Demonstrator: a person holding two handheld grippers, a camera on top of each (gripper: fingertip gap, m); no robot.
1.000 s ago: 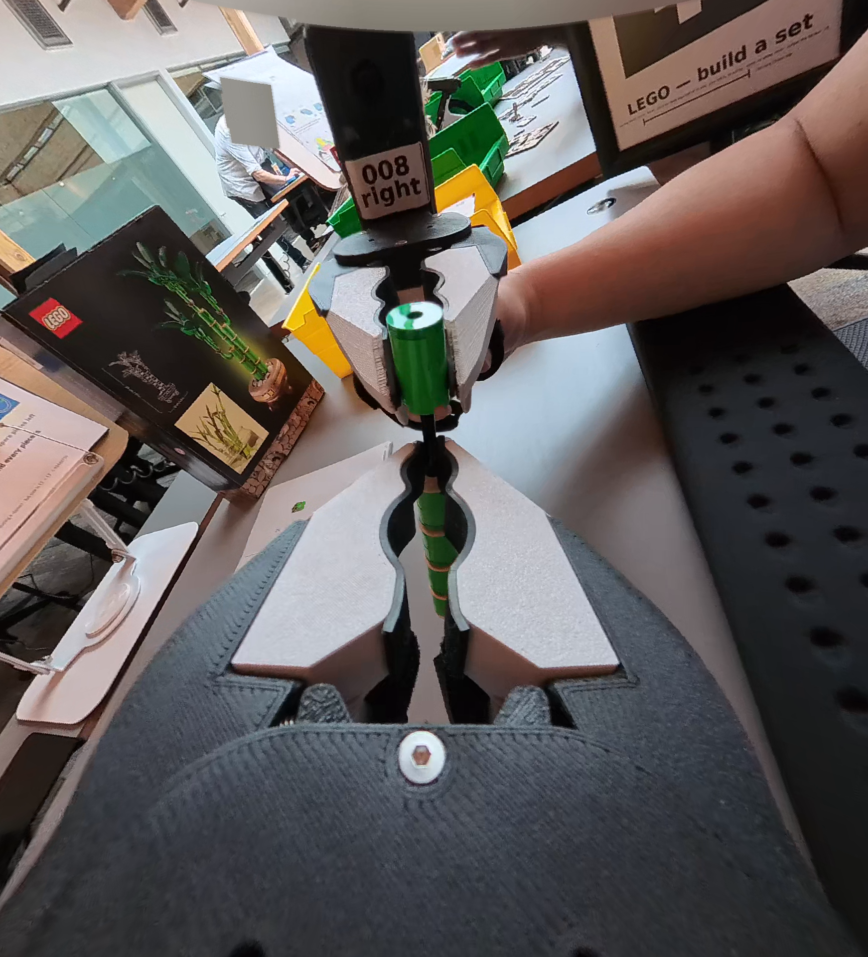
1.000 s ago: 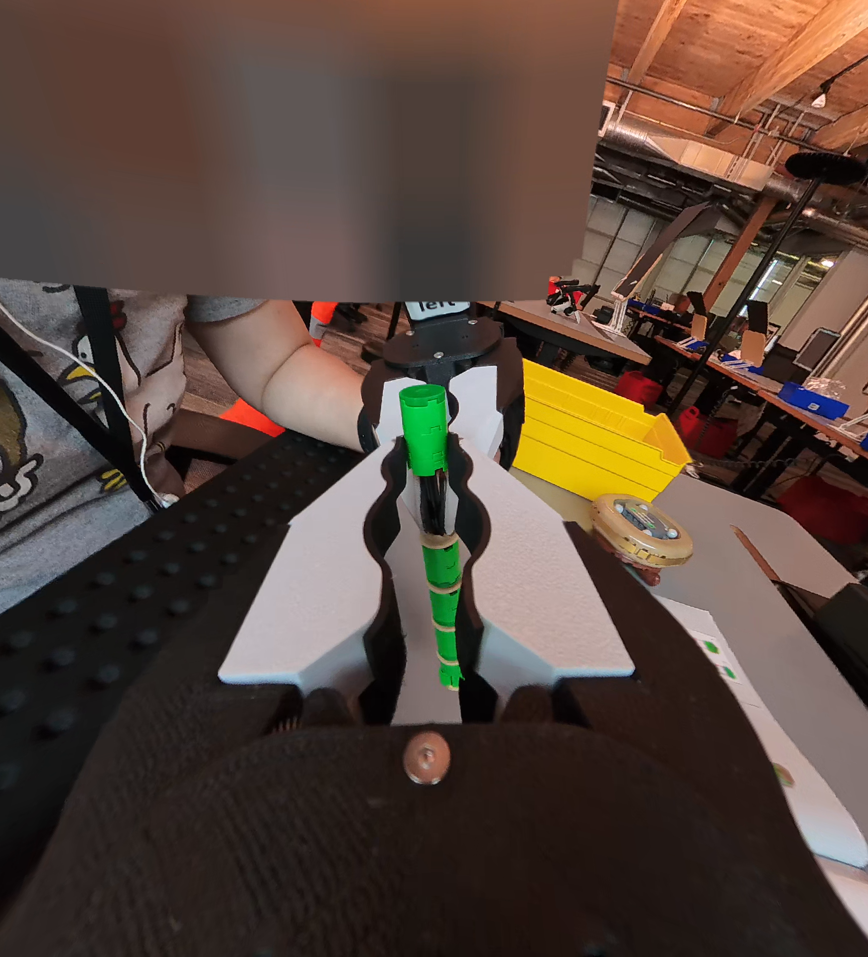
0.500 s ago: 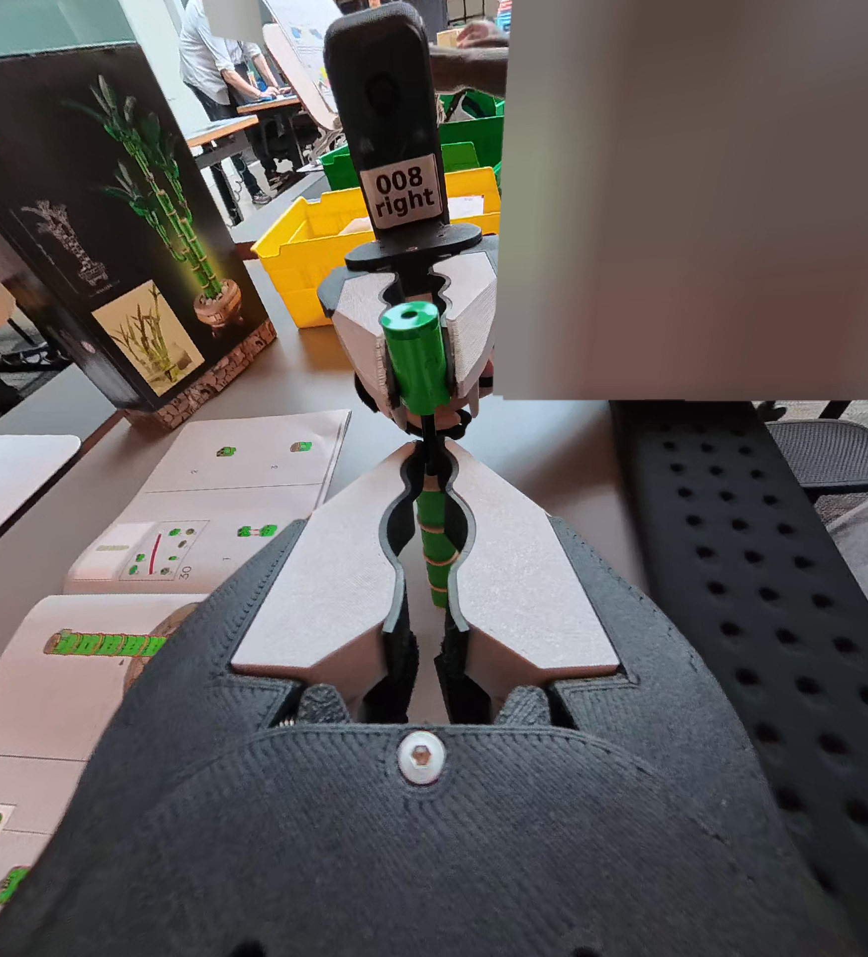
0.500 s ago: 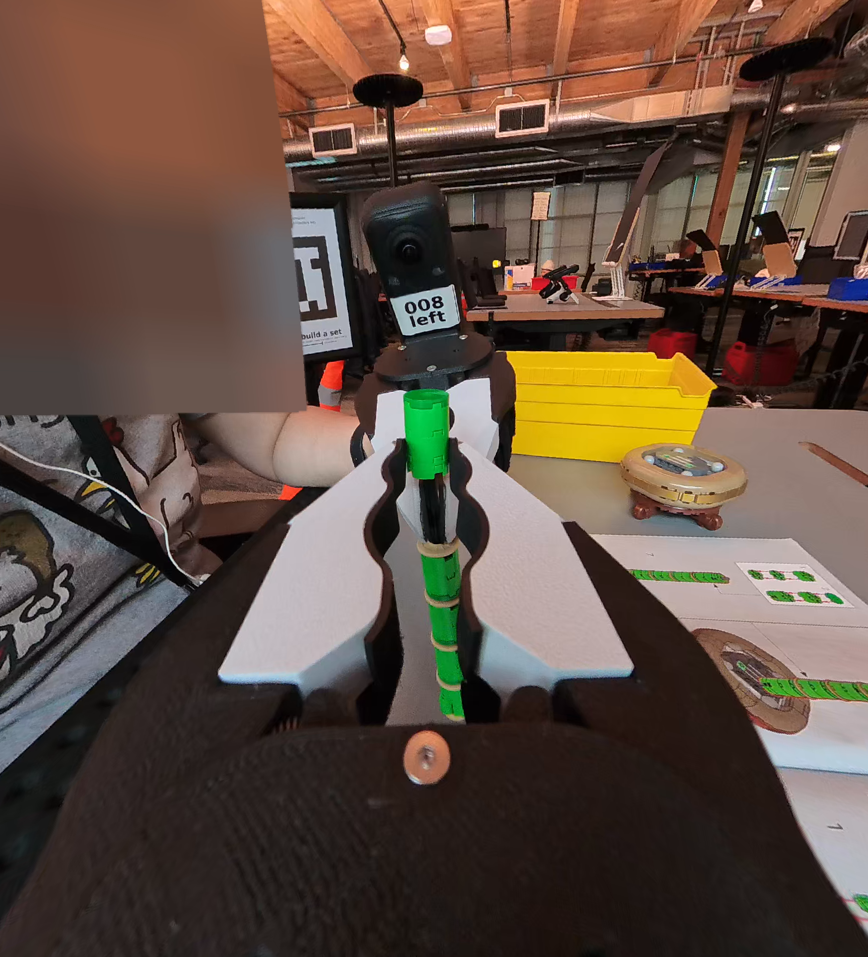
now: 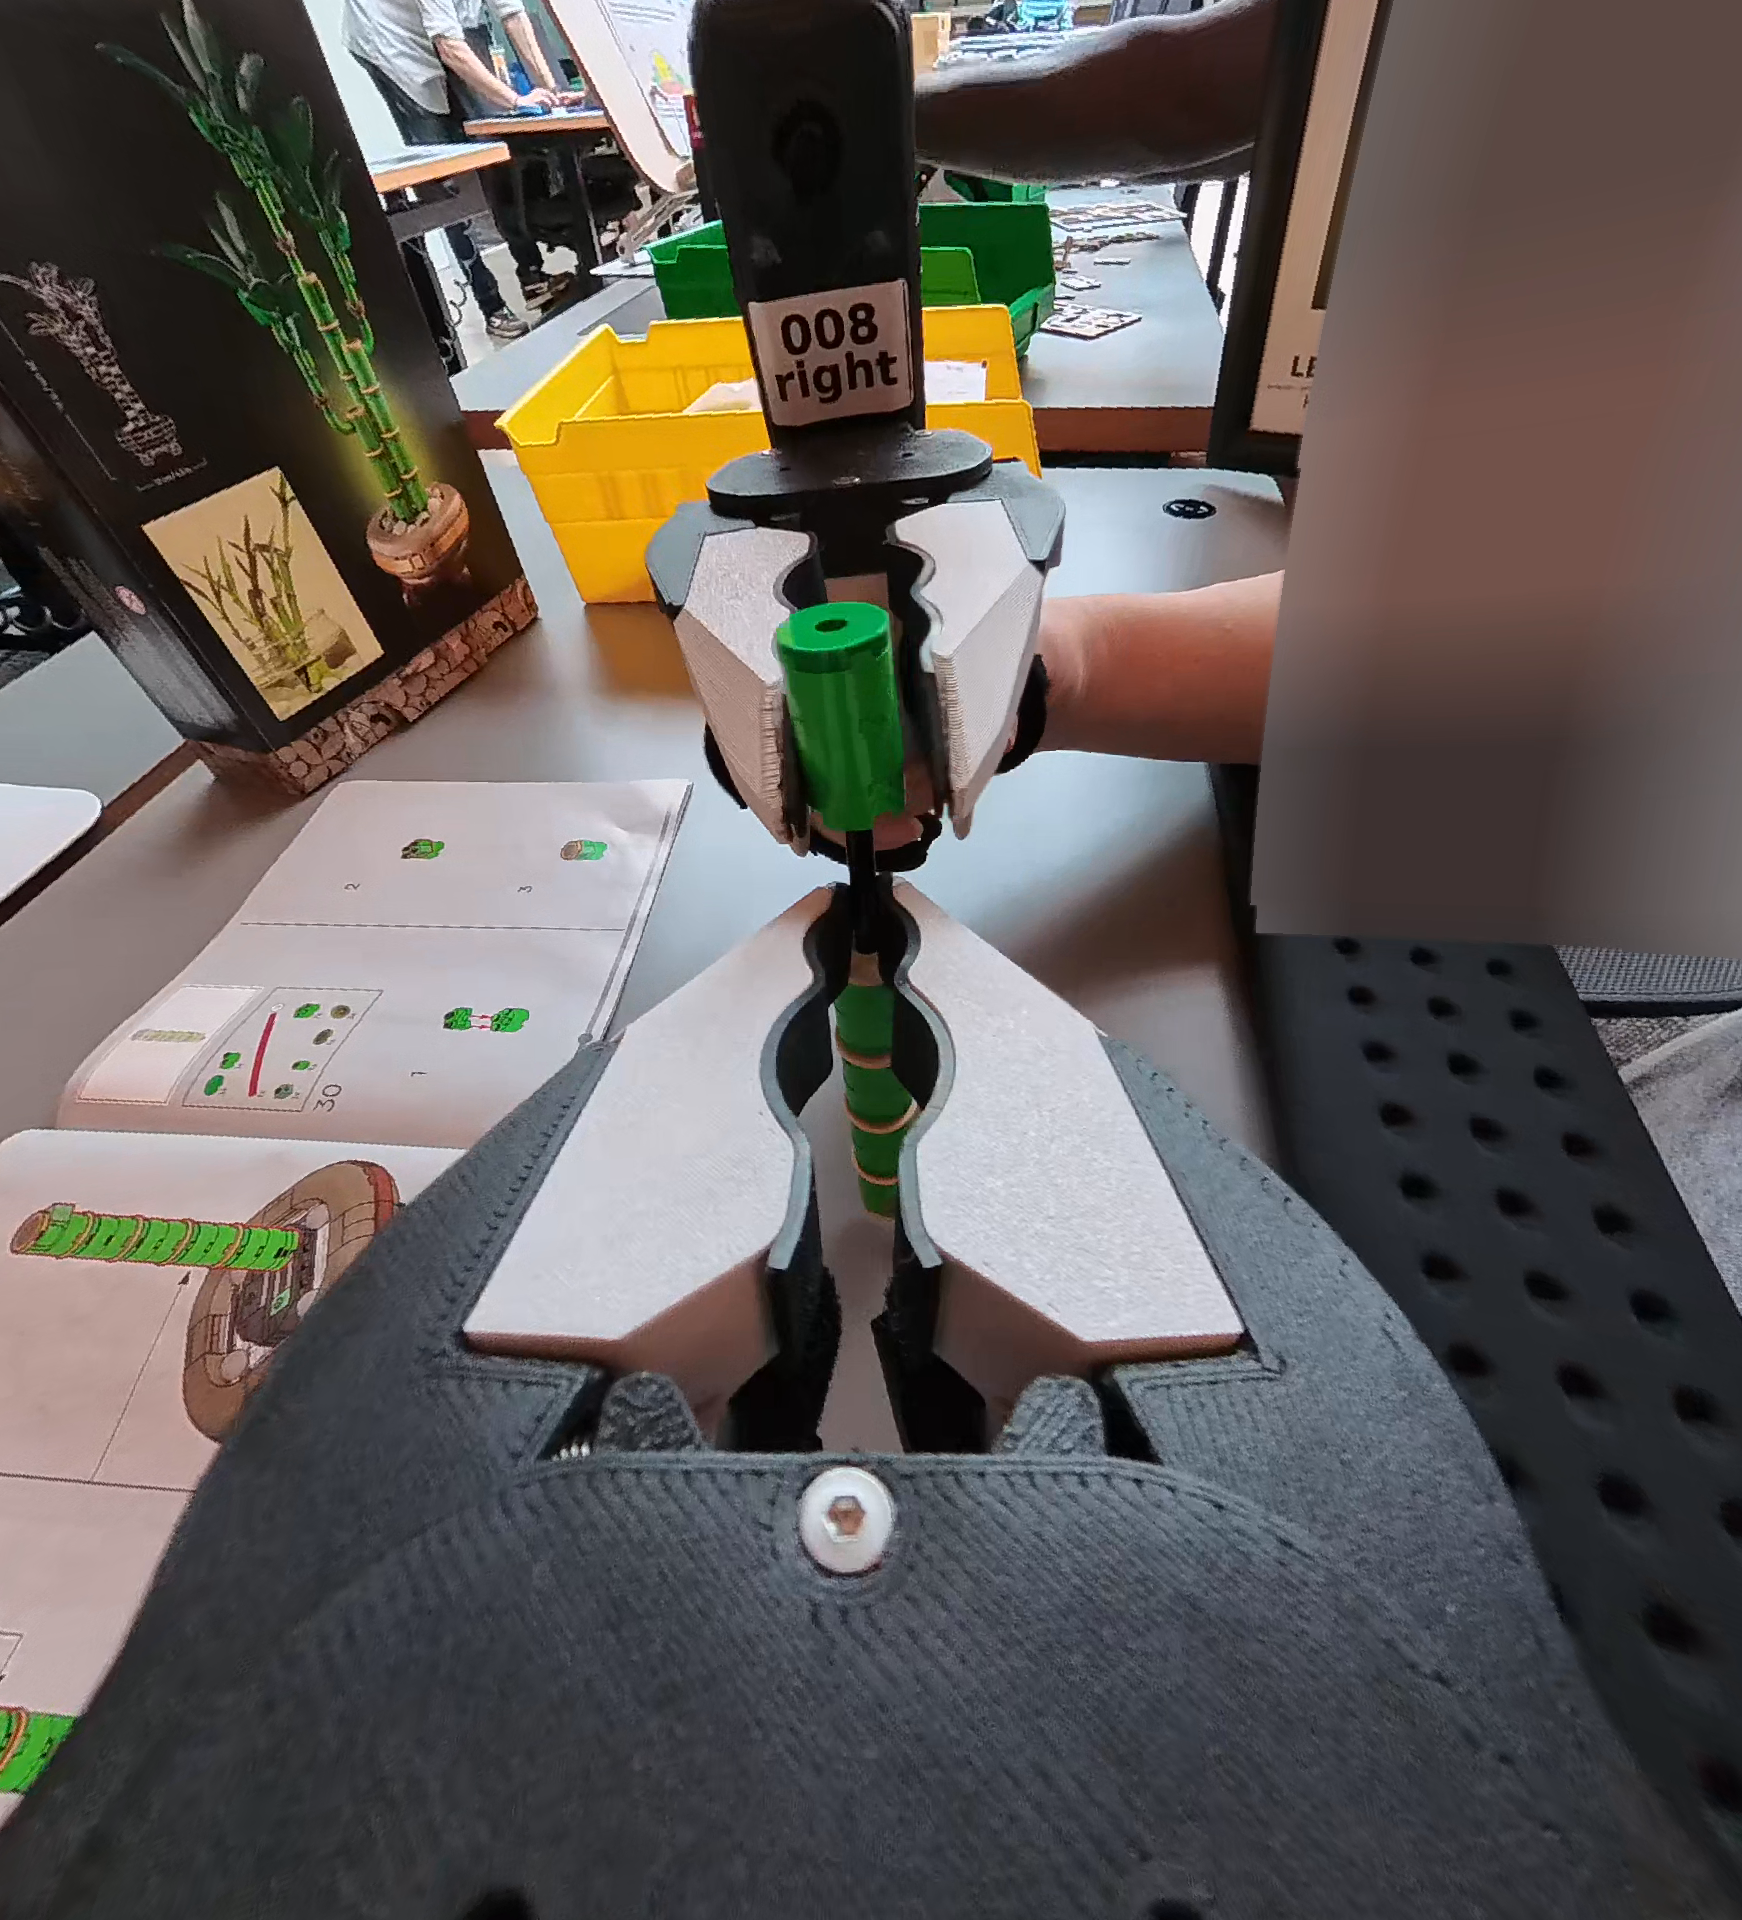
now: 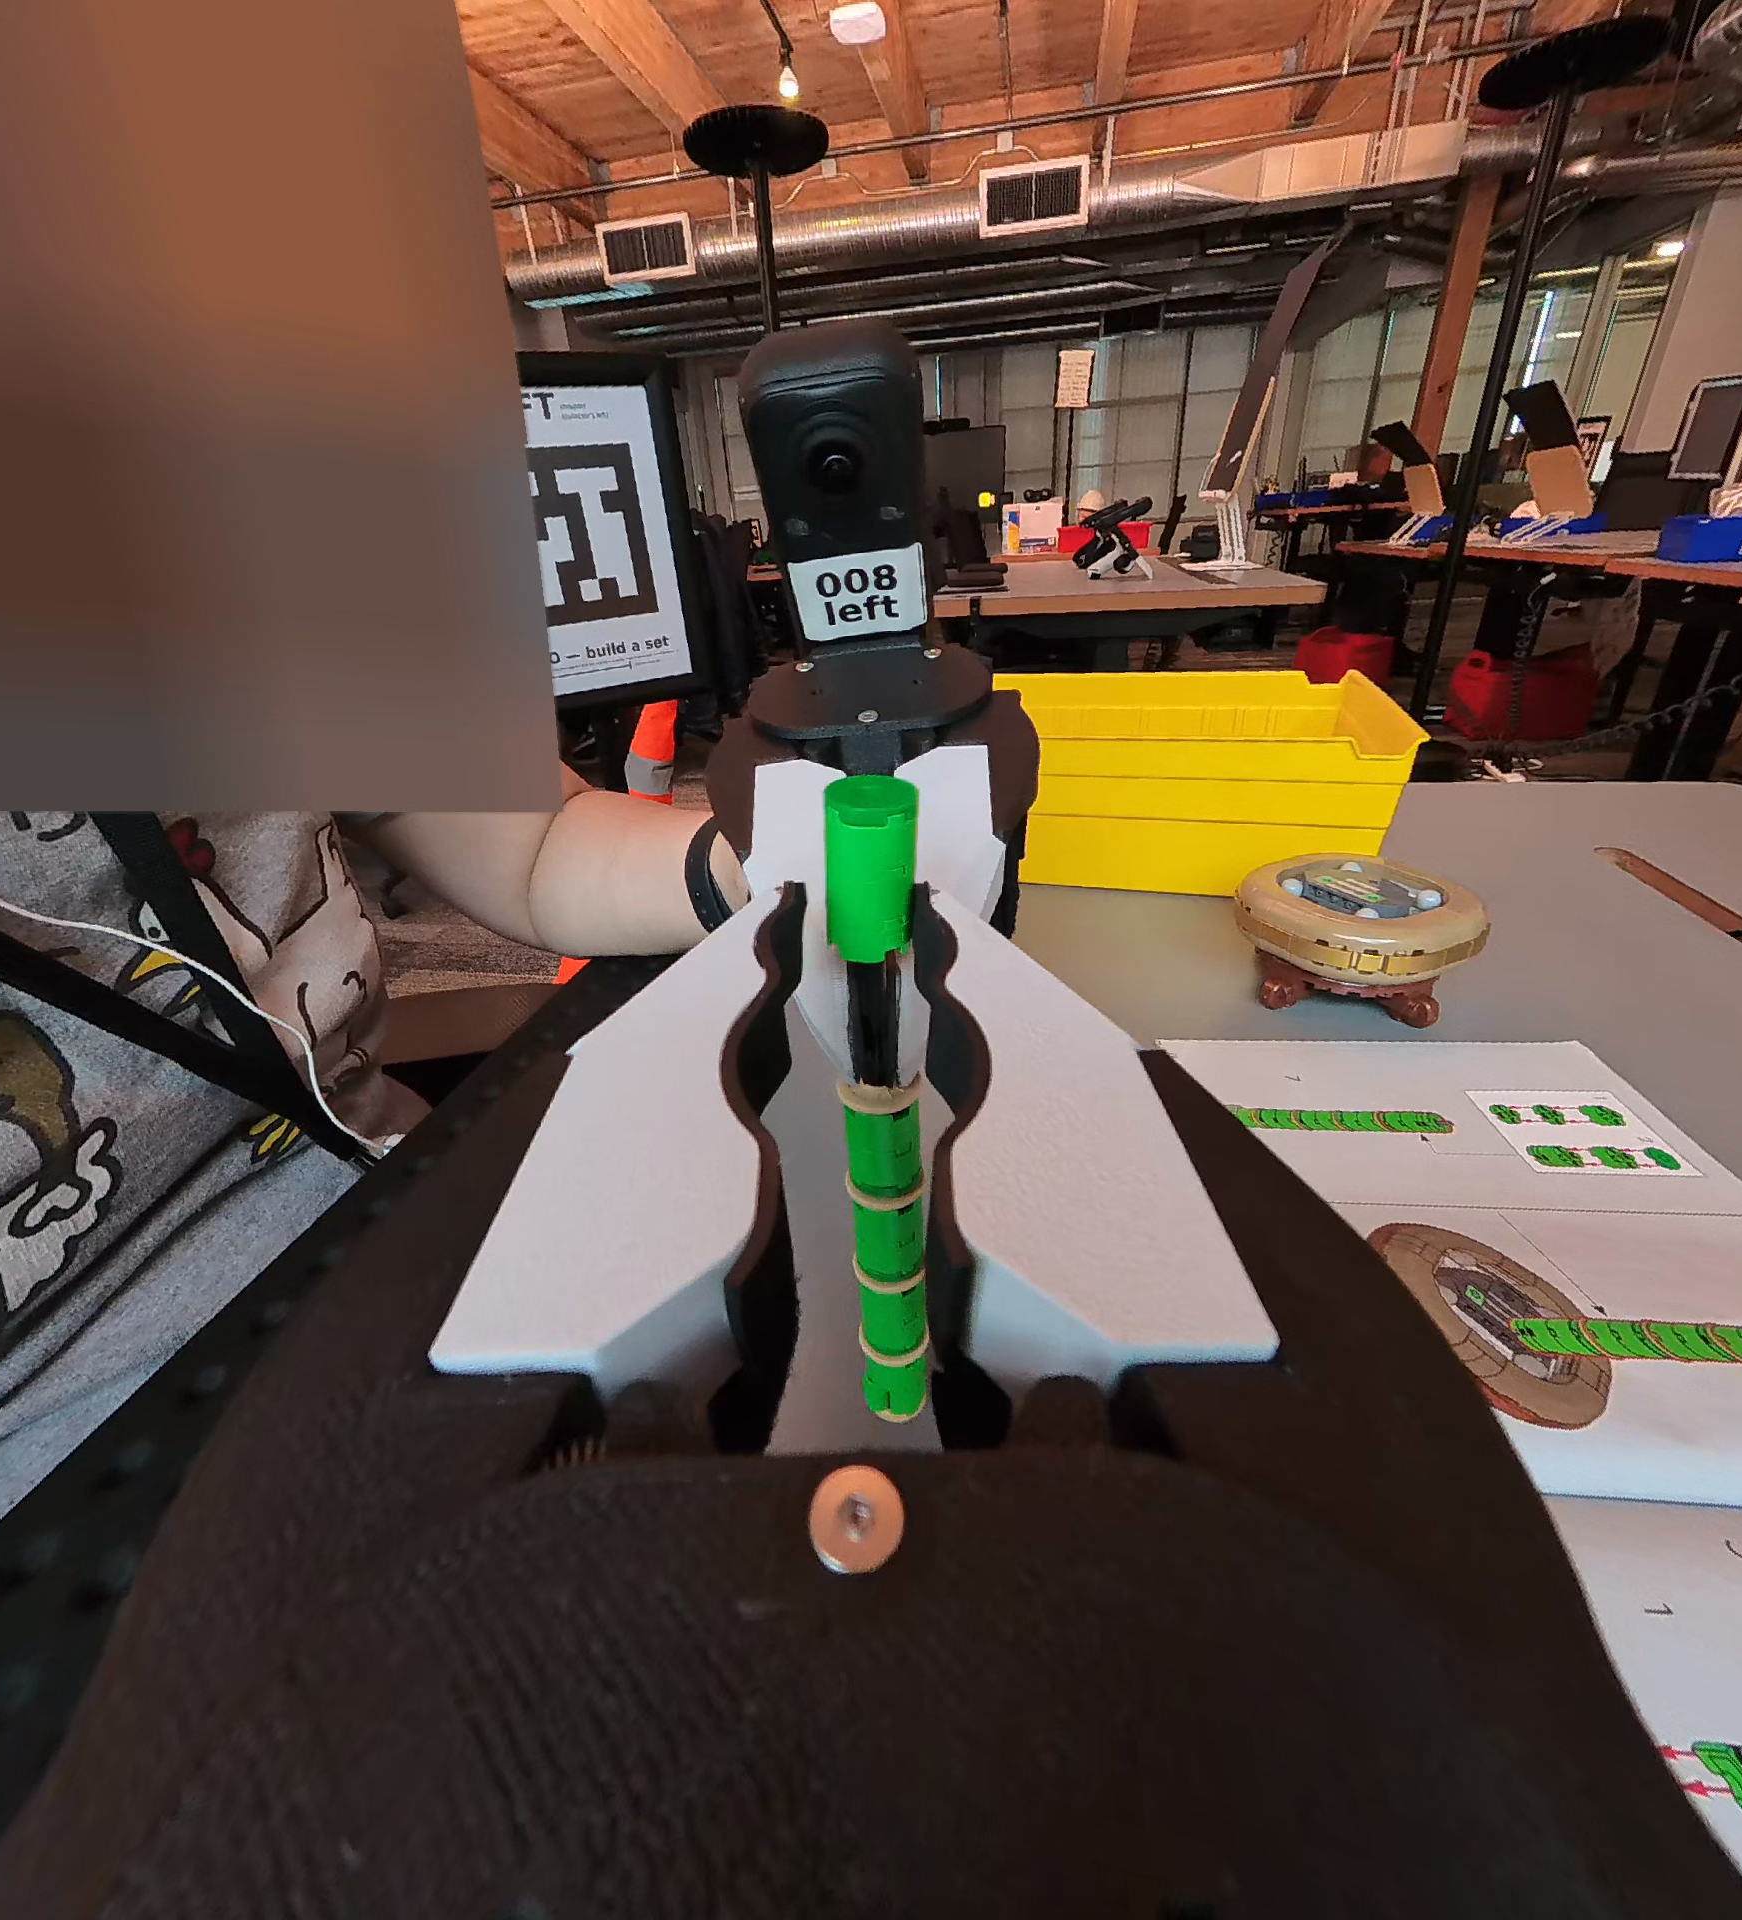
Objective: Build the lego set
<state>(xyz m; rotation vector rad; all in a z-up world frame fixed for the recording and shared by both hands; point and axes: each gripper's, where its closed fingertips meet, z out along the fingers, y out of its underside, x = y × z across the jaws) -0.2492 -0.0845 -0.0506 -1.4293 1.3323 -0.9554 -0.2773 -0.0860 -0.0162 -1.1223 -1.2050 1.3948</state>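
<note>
Where tan rings band it, the stalk [image 6: 883, 1247] is green.

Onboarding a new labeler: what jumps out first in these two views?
The bright green bamboo stalk bridging the two tools: the right tool and the left tool face each other tip to tip, each shut on one end, a thin black rod showing between them. Next, the yellow bin behind, and the round tan base on the grey table beside the open instruction booklet.
</note>
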